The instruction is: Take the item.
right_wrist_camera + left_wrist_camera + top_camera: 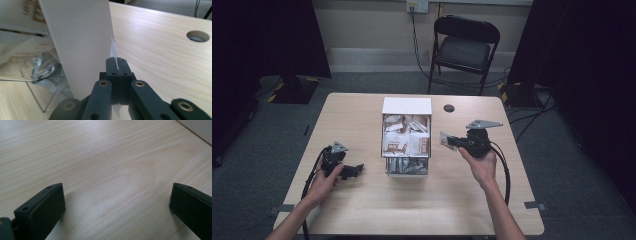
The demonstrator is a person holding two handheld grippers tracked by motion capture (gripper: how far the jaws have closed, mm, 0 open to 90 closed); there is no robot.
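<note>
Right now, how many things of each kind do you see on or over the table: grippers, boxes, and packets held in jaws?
Grippers: 2, the left gripper open above bare wood, and the right gripper.
Boxes: 1, the white organizer box with sachets inside.
Held packets: 1, a thin sachet clamped in the right jaws.
Total: 4.

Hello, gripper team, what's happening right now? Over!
Left gripper open, low over bare table. Right gripper shut on packet, right of the white organizer box. Nothing blocking.
</note>
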